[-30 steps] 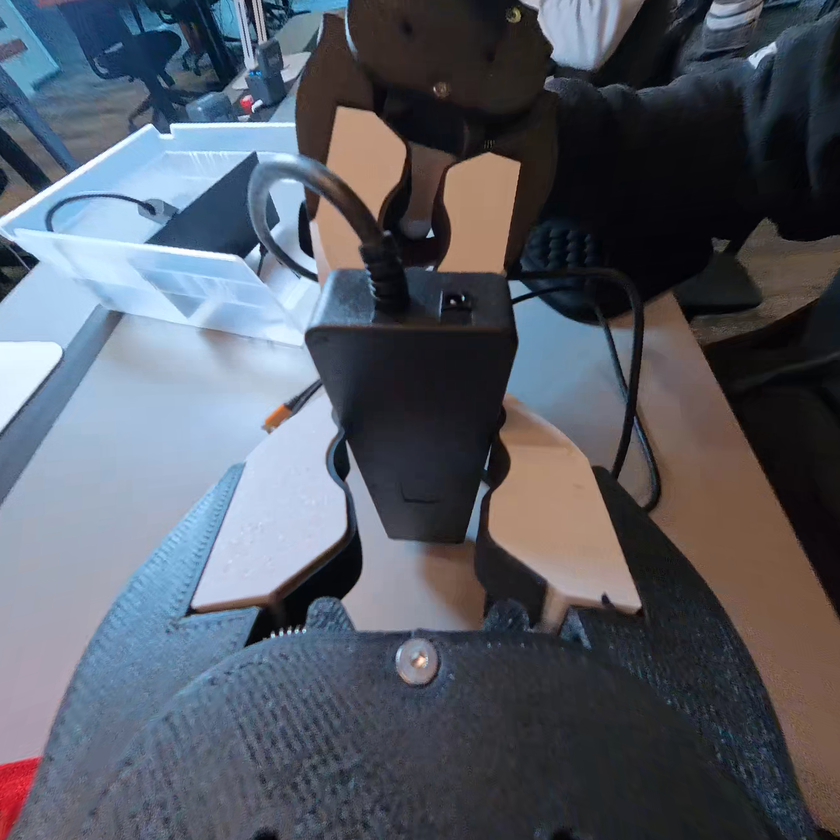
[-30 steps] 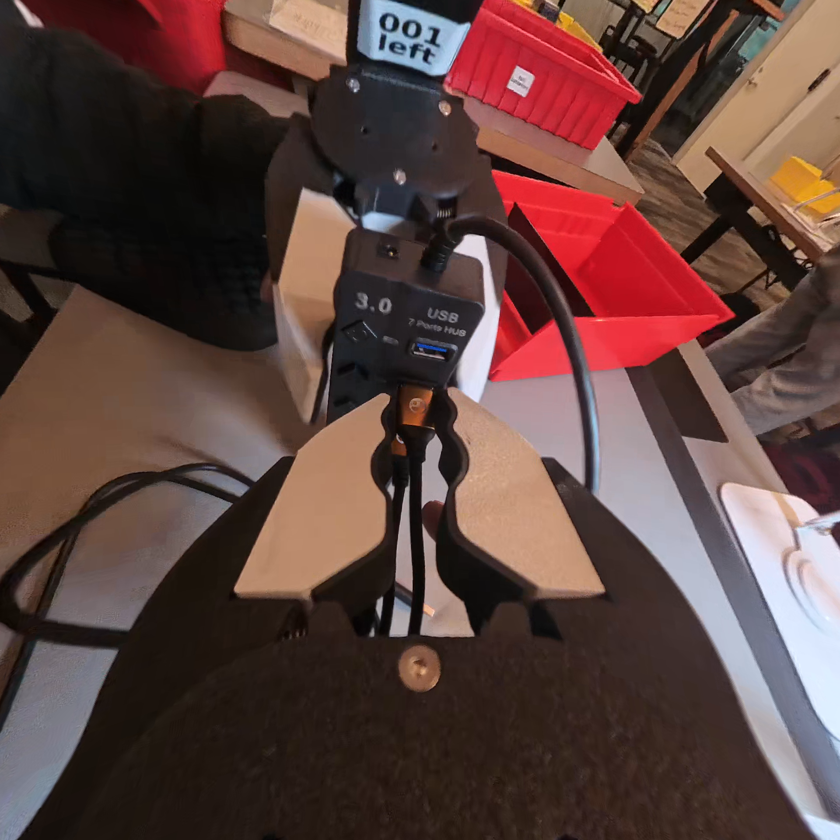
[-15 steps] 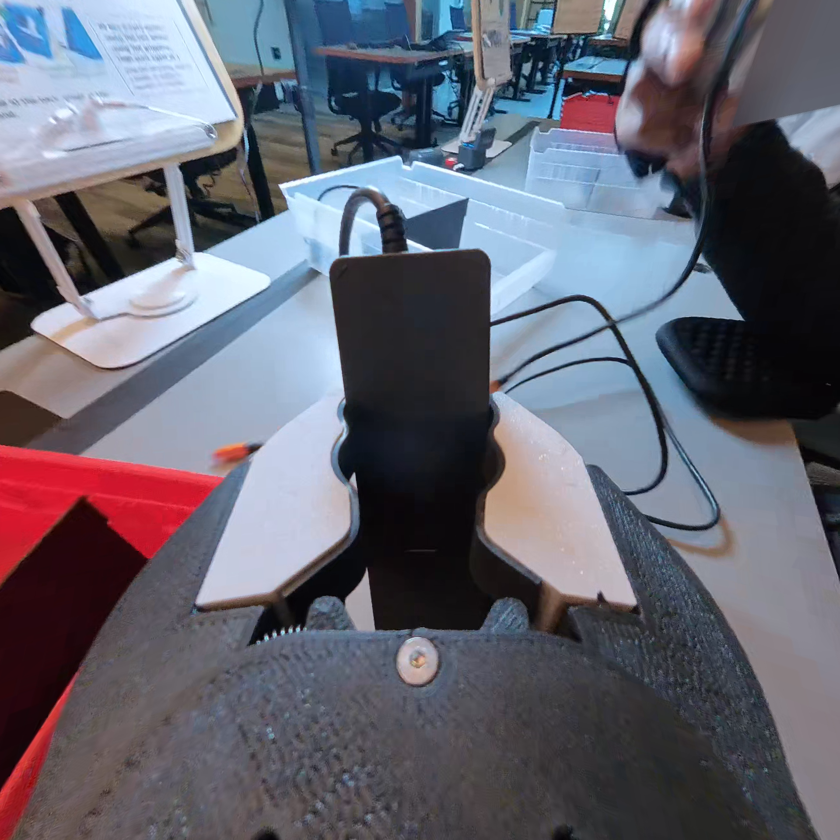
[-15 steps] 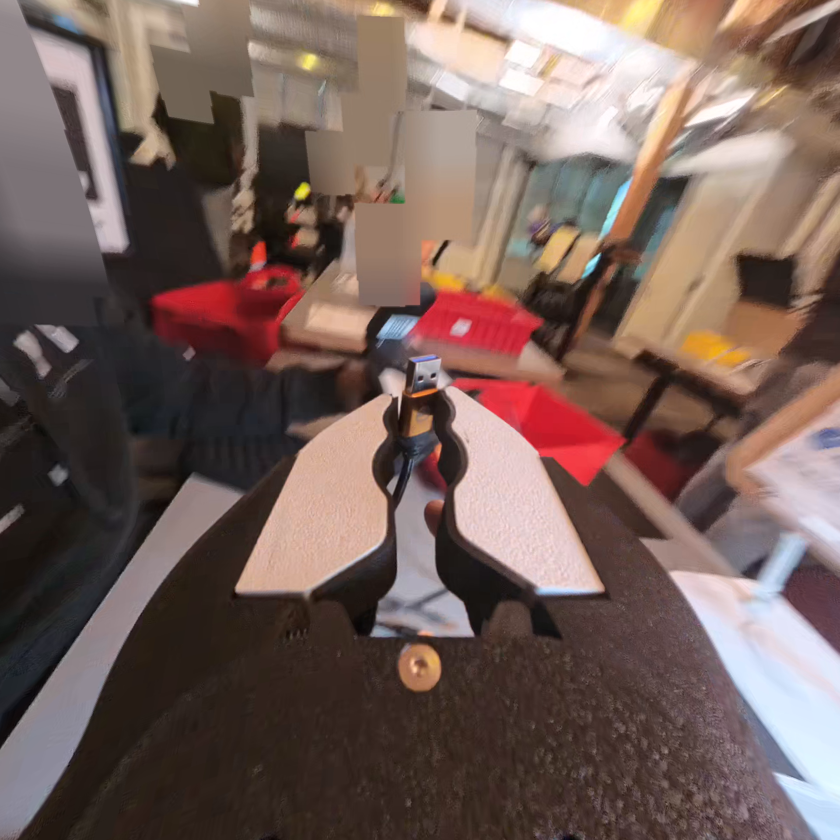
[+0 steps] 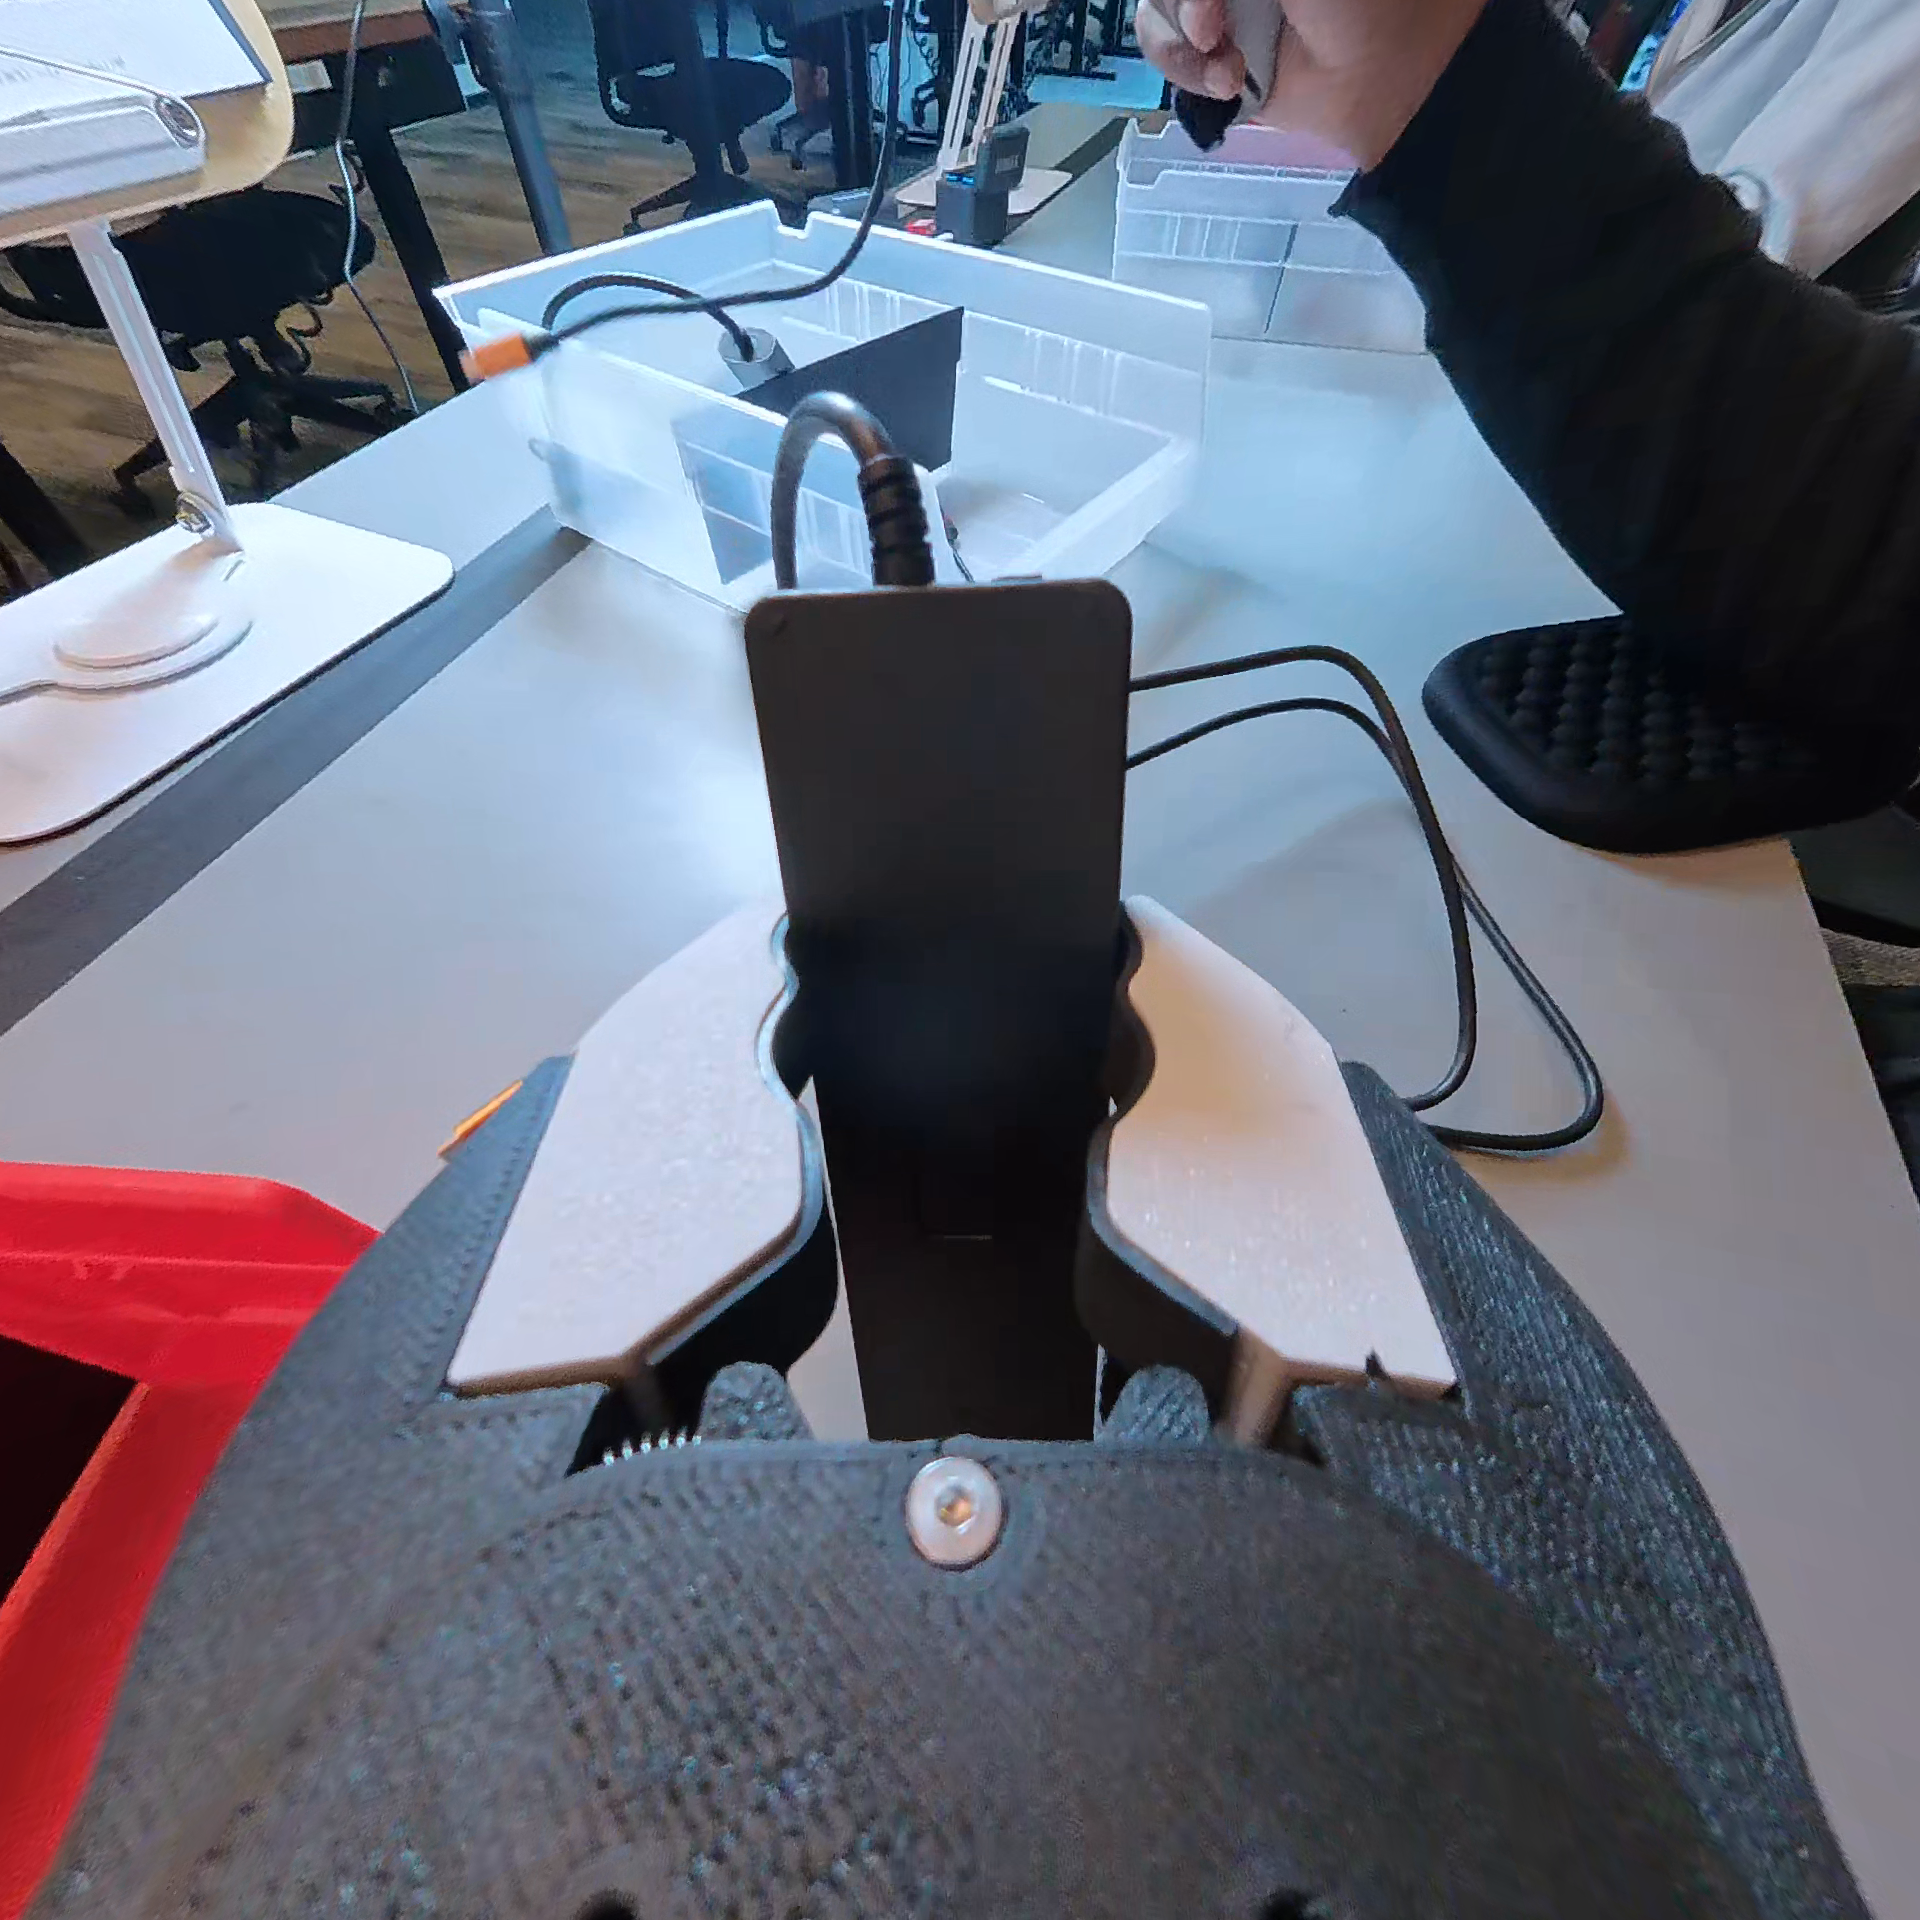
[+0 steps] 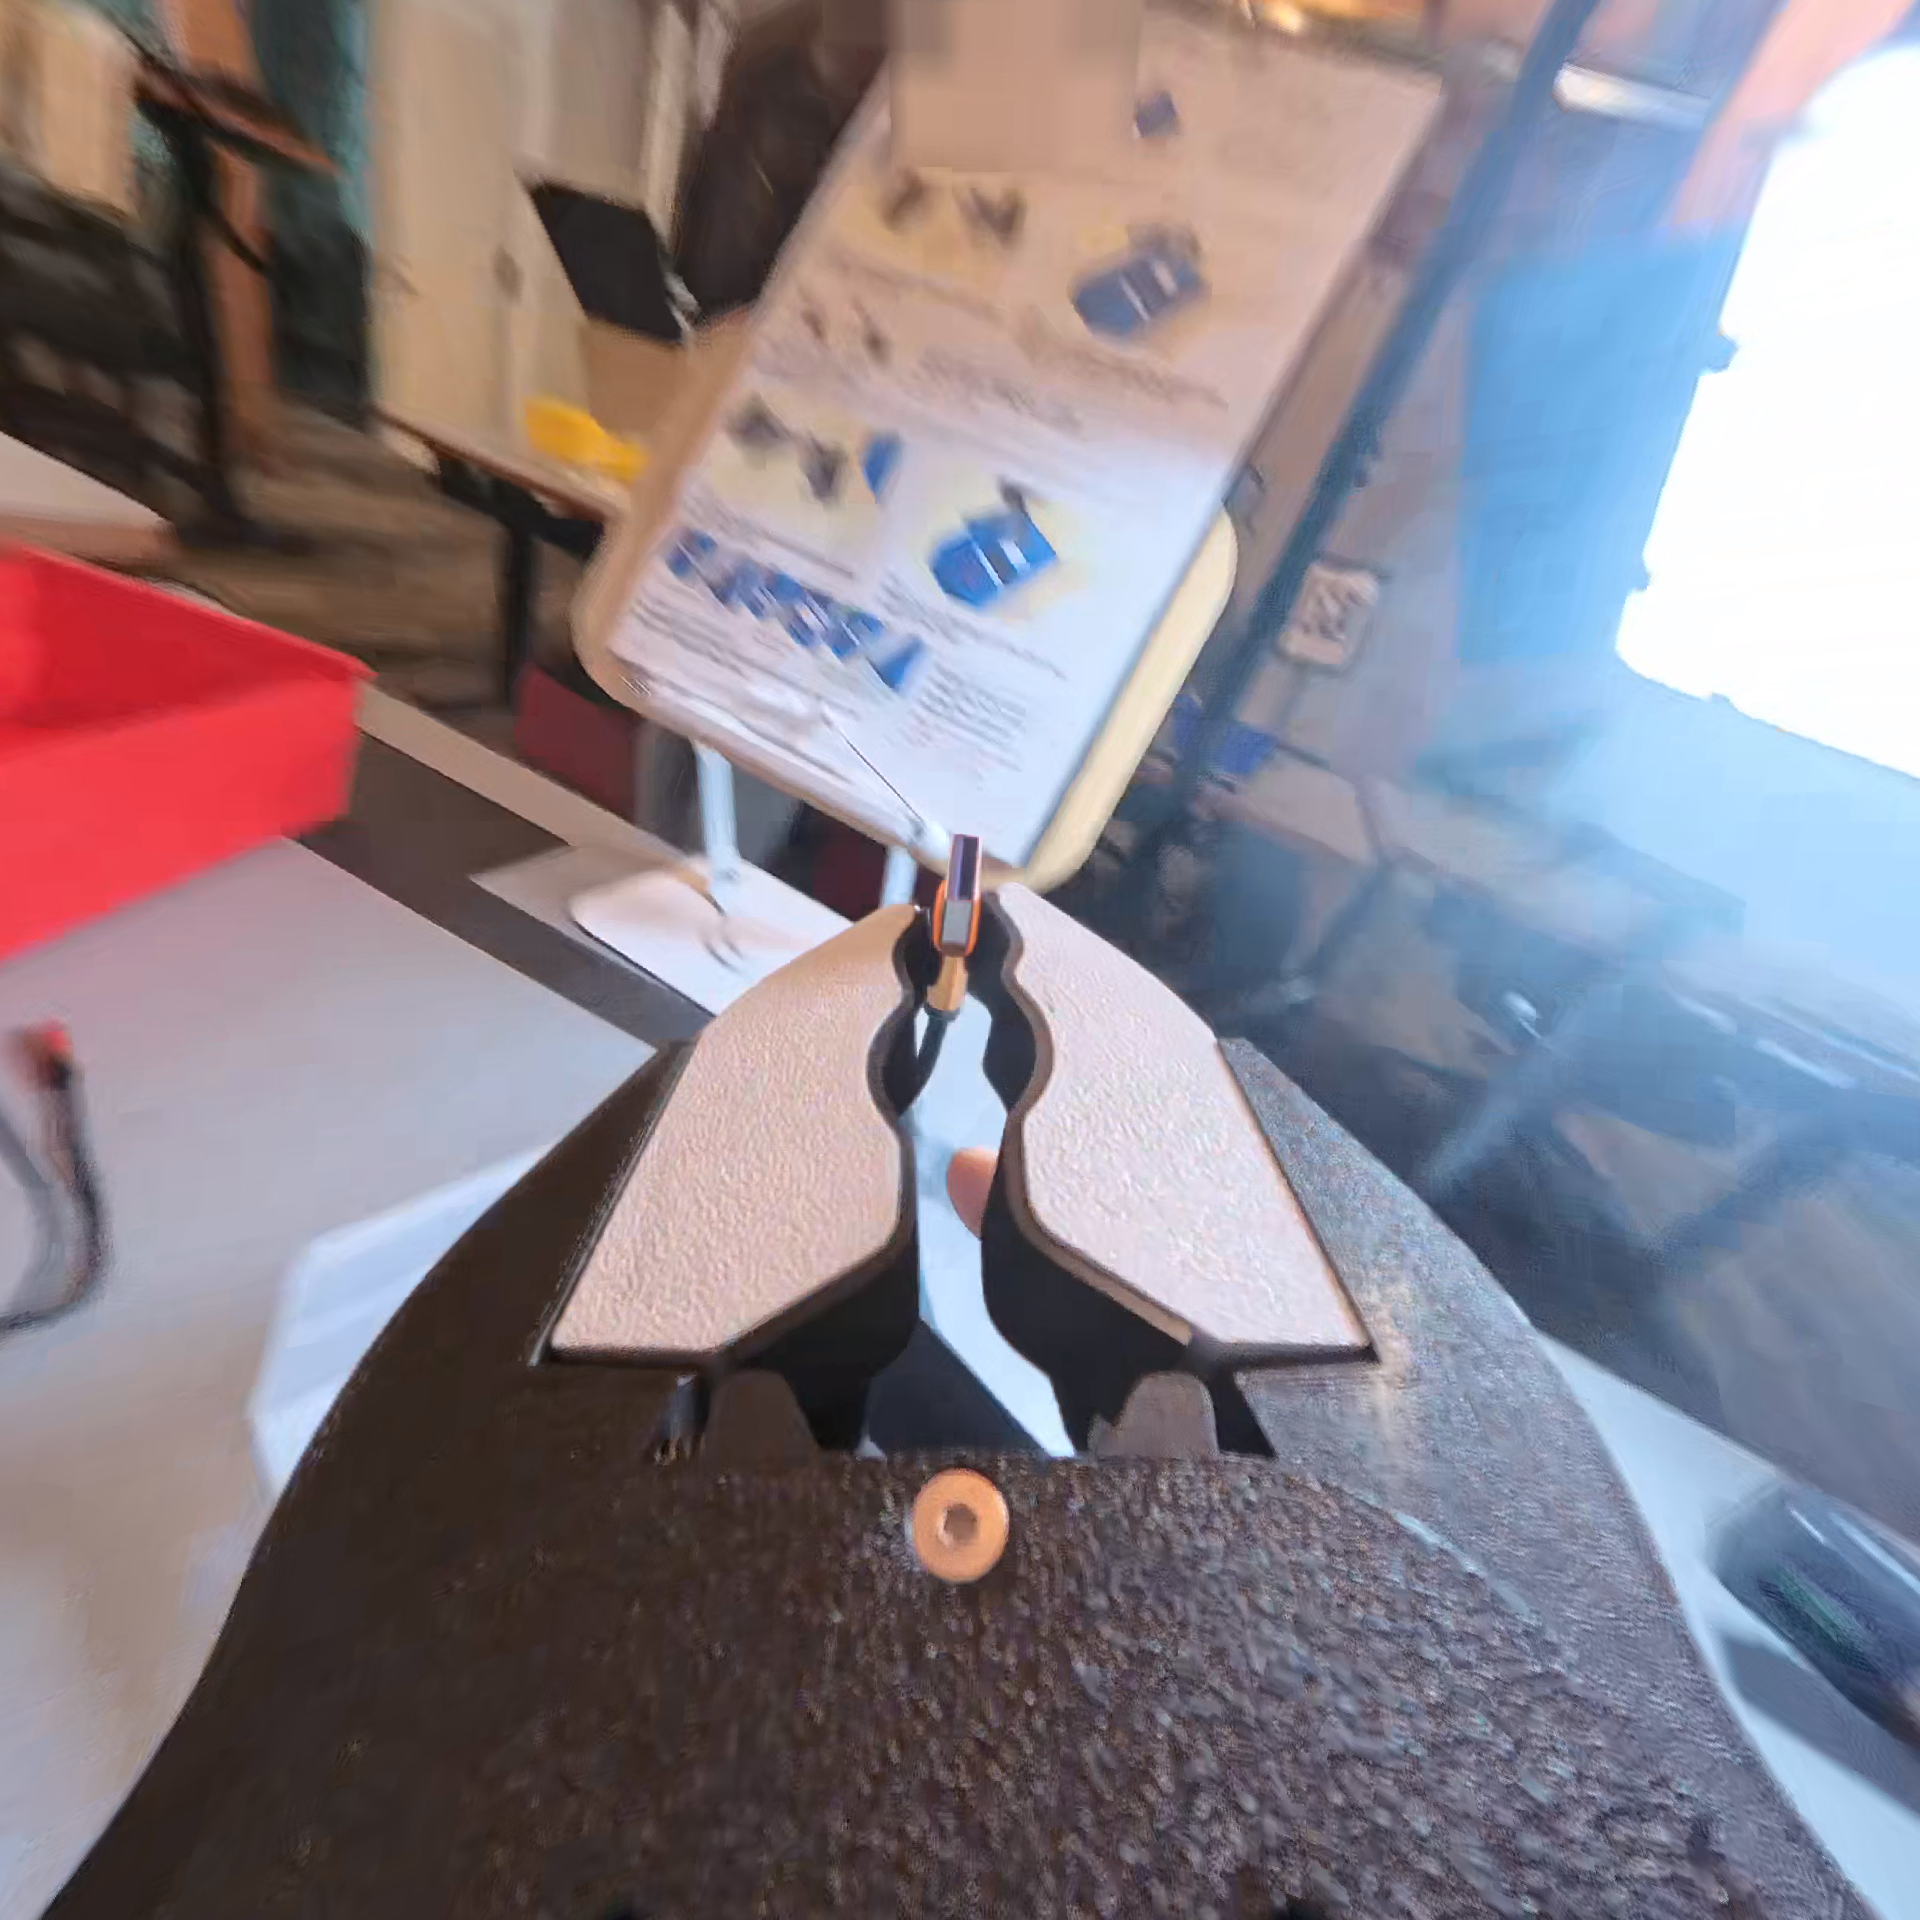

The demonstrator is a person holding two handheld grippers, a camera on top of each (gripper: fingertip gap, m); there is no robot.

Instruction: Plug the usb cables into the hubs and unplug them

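**A:** ok so what's the count here? I get one black hub (image 5: 935,831), flat rectangular slab with rounded corners, thick ribbed cord (image 5: 883,499) coming off its far end. The left gripper (image 5: 951,987) has its fingers clamped on the hub's sides, holding it up over the counter (image 5: 468,831).

**B:** yep, one hub. Cables: two thin black ones (image 5: 1455,883) looping on the counter off to the right, plus one with an orange plug (image 5: 504,358) draped over the rim of the clear plastic tray (image 5: 1091,332). Another orange tip (image 5: 480,1117) peeks out beside the left gripper; can't tell what it belongs to.

**A:** and the right gripper (image 6: 956,925)?

**B:** fingers pinched together on an orange-and-black usb plug (image 6: 958,914), metal end sticking out past the tips, not in any port. Pretty blurry though.

**A:** room to move?

**B:** middle of the counter is smooth grey and bare. Red bin (image 5: 125,1299) crowds the near-left, white stand base (image 5: 156,623) sits left across a dark seam, bumpy black pad (image 5: 1662,727) at the right edge.
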